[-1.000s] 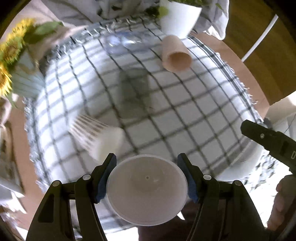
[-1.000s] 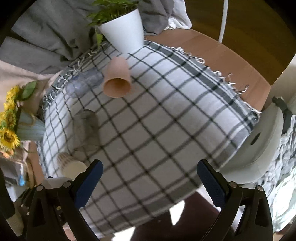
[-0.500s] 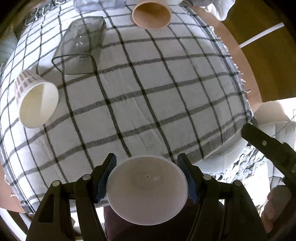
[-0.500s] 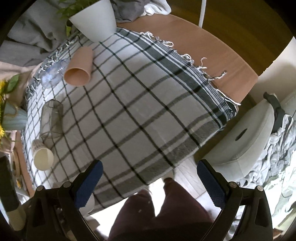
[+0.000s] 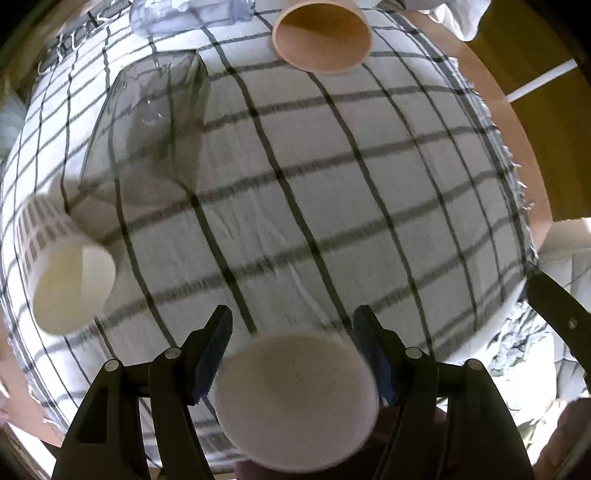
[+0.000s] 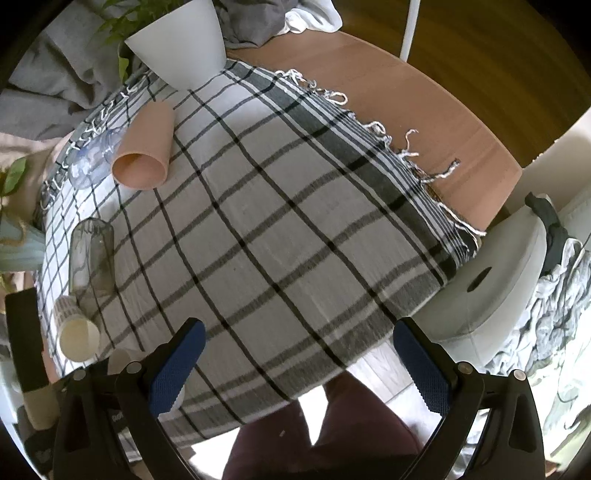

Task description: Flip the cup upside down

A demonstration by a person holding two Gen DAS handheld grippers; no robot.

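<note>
My left gripper is shut on a white plastic cup, whose flat round end faces the camera. It holds the cup low over the near edge of the checked tablecloth. The cup's far end appears to touch the cloth. My right gripper is open and empty, above the near right corner of the table.
Several cups lie on their sides on the cloth: a white paper cup with brown marks, a dark clear glass, a tan cup and a clear plastic cup. A white plant pot stands at the back. A grey stool is right of the table.
My left gripper has come down closer to the cloth with the white cup, and the cup has tilted in the fingers. My right gripper has shifted slightly, still open.
</note>
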